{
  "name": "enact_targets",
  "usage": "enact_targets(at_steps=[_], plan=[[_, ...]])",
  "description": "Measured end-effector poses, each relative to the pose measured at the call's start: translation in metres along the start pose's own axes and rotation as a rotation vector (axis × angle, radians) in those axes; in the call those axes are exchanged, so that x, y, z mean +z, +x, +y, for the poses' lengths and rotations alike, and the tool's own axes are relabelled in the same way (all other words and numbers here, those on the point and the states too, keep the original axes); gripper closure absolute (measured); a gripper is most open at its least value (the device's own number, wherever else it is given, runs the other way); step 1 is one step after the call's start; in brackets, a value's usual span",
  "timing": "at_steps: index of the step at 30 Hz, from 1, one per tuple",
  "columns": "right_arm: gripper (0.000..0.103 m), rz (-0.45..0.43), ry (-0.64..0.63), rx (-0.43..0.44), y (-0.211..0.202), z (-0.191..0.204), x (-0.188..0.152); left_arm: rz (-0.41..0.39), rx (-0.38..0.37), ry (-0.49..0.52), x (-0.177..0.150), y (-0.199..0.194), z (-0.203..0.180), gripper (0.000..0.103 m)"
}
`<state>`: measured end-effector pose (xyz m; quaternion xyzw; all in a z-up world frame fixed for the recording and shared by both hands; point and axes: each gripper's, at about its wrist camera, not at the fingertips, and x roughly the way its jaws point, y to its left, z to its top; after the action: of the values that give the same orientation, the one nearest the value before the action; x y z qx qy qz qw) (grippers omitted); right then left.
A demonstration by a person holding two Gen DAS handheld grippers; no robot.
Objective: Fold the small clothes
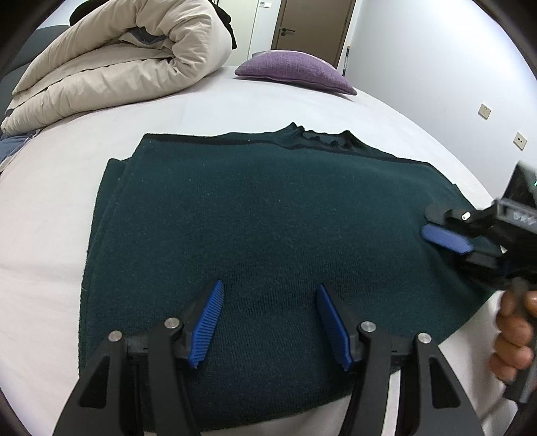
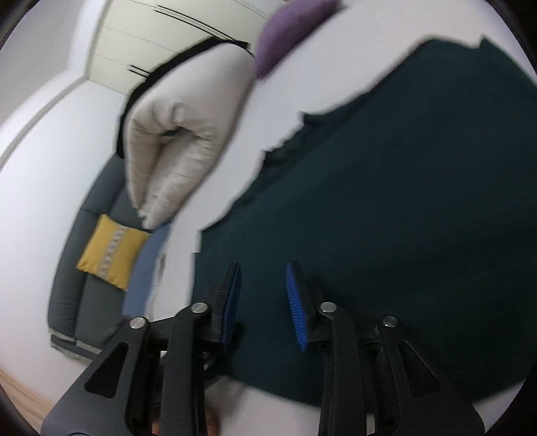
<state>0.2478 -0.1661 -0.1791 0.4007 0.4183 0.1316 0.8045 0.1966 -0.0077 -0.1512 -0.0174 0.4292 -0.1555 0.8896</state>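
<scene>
A dark green knit sweater (image 1: 261, 214) lies folded flat on the white bed (image 1: 57, 218), collar at the far side. My left gripper (image 1: 268, 295) is open and empty, hovering over the sweater's near edge. My right gripper (image 1: 433, 221) shows at the sweater's right edge in the left wrist view, held by a hand. In the right wrist view the right gripper (image 2: 263, 278) is open and empty over the sweater (image 2: 386, 201); that view is tilted and blurred.
A rolled beige duvet (image 1: 110, 67) lies at the bed's far left and a purple pillow (image 1: 295, 68) at the far side. A grey sofa (image 2: 77, 278) with a yellow cushion (image 2: 110, 251) stands beside the bed. A door (image 1: 312, 26) is behind.
</scene>
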Motion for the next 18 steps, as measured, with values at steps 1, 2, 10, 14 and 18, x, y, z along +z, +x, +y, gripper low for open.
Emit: enact_targets(at_steps=[1, 2, 10, 14, 18], plan=[[0.078, -0.003, 0.018, 0.035, 0.014, -0.007, 0.004, -0.001, 0.000, -0.001, 0.000, 0.000, 0.000, 0.042], [0.079, -0.015, 0.034, 0.075, 0.017, -0.014, 0.006, -0.002, -0.002, -0.001, 0.000, 0.000, 0.000, 0.042], [0.076, -0.262, 0.138, -0.069, -0.064, -0.069, 0.029, 0.001, -0.001, 0.004, 0.001, 0.000, -0.002, 0.041], [0.074, -0.332, 0.126, -0.140, -0.099, -0.071, 0.030, 0.006, -0.008, -0.004, 0.003, -0.002, -0.001, 0.042], [0.044, -0.352, 0.105, -0.207, -0.116, -0.073, 0.027, 0.007, -0.049, -0.084, 0.015, -0.021, 0.006, 0.047]])
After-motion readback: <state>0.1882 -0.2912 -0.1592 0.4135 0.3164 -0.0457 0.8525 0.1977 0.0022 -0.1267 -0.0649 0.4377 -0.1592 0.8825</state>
